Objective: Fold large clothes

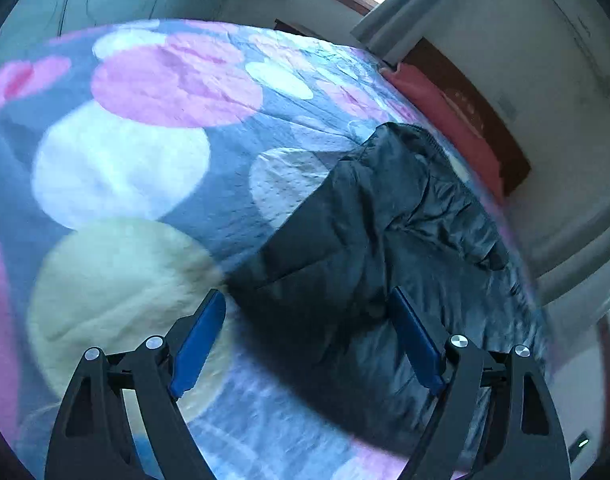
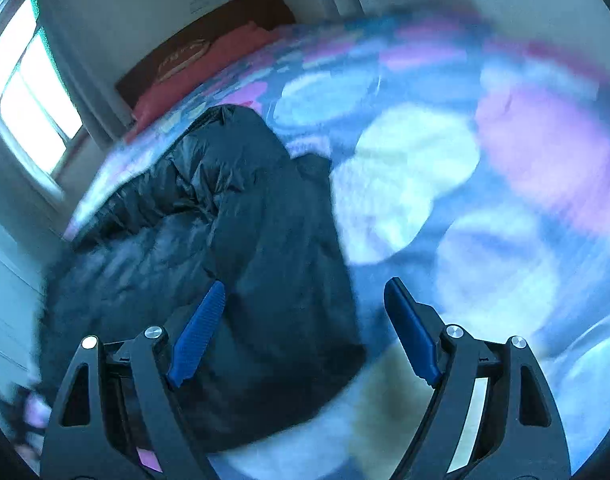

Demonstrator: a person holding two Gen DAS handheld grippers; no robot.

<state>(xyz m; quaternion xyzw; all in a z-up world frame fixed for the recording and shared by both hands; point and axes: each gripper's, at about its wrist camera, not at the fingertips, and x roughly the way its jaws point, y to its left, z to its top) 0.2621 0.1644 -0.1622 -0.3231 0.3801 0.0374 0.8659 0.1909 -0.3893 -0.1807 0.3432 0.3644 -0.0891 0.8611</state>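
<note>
A dark, shiny puffer jacket [image 1: 385,232] lies on a bed covered by a blanket with big pink, white and cream dots [image 1: 125,152]. In the left wrist view my left gripper [image 1: 309,300] is open and empty, hovering above the jacket's near left edge. In the right wrist view the jacket [image 2: 233,216] fills the left half, partly folded over itself. My right gripper [image 2: 305,292] is open and empty above the jacket's right edge, over the blanket [image 2: 465,200]. The right view is blurred by motion.
A red pillow [image 1: 433,100] and a dark wooden headboard [image 1: 485,112] lie at the bed's far end against a pale wall. A bright window [image 2: 29,92] with a curtain is beside the bed. The bed's edge runs close along the jacket's outer side.
</note>
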